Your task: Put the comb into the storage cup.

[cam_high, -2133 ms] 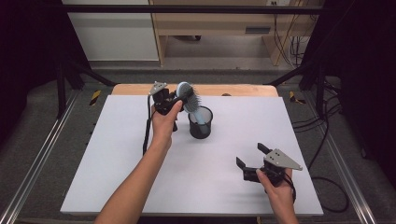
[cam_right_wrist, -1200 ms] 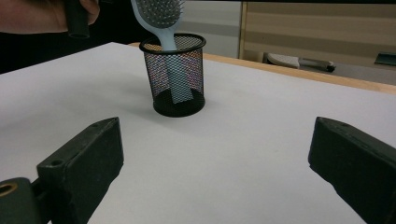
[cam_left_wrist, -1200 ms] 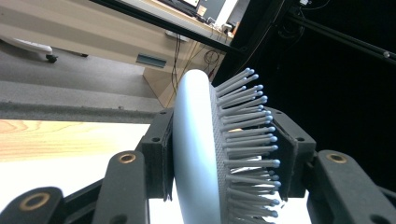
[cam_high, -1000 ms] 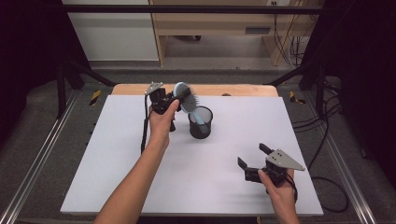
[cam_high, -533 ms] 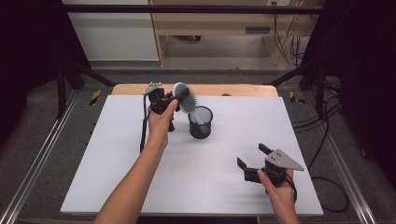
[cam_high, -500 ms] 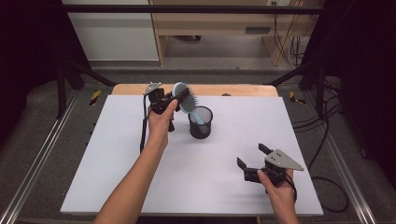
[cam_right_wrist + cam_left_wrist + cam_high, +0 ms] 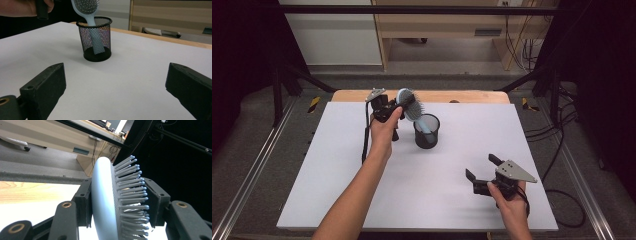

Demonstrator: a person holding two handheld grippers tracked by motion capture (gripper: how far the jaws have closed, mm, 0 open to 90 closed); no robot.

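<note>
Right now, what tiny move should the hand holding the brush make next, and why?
Probably open the left hand-held gripper and let go. Its jaws clamp the brush head, while the handle already stands inside the mesh cup, near the bottom. The brush leans on the rim, so it should stay put.

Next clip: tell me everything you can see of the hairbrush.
The hairbrush is pale blue, plastic by its look, with an oval paddle head, a smooth rounded back and rows of ball-tipped bristles. It leans tilted, head up and away from the cup. Its flat handle goes down into the black mesh cup on the white table, the end reaching the cup's bottom. The left gripper clamps the head, one pad on the back, the other against the bristles.
</note>
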